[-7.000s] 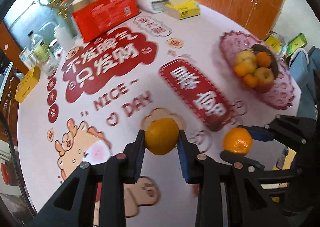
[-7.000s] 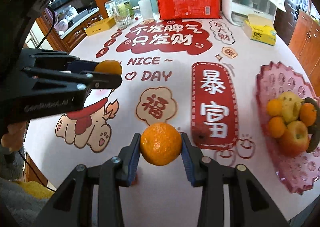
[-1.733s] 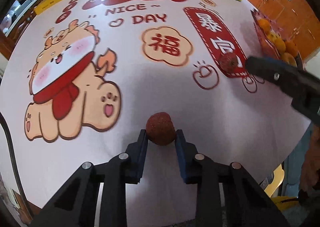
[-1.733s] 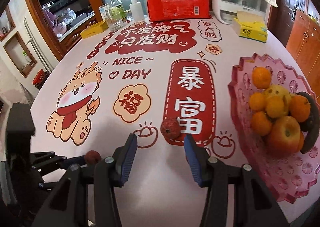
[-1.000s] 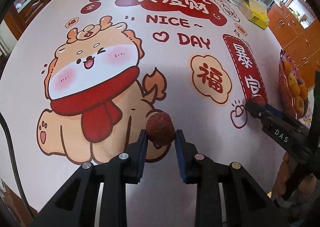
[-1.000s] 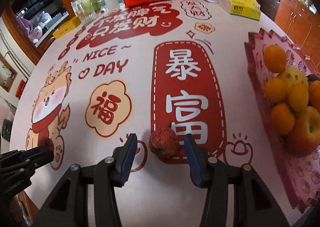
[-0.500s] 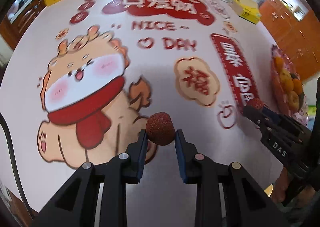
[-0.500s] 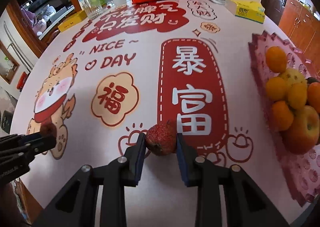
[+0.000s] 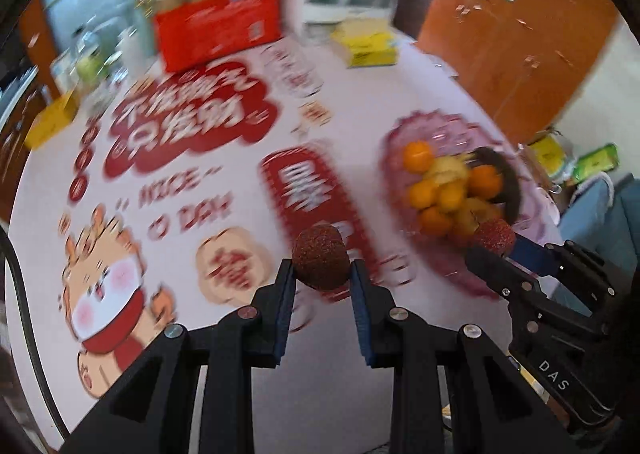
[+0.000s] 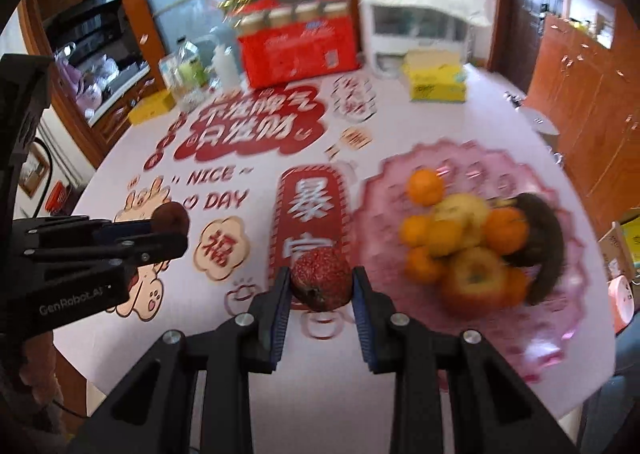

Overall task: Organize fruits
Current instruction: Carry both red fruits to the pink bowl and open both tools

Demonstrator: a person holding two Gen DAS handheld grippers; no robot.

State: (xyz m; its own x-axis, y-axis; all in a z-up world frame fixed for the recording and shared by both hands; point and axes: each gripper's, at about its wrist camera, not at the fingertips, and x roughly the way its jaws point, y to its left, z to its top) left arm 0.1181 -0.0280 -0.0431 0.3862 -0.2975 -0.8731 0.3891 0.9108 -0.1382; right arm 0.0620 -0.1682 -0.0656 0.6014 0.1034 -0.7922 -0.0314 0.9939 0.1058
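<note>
My left gripper is shut on a dark red lychee and holds it above the table. My right gripper is shut on a brighter red lychee, also lifted. In the left wrist view the right gripper with its lychee hangs near the front edge of the pink fruit plate. The plate holds oranges, an apple, yellow fruit and a dark banana. In the right wrist view the left gripper is at the left with its lychee.
The table has a pale cloth with red prints. At the back stand a red drinks pack, a white appliance, a yellow tissue box, bottles and a yellow box. Wooden cabinets stand on the right.
Both grippers have lifted with their lychees and swung right toward the fruit plate; the views are blurred by the motion. The right gripper closed on its lychee about half a second ago.
</note>
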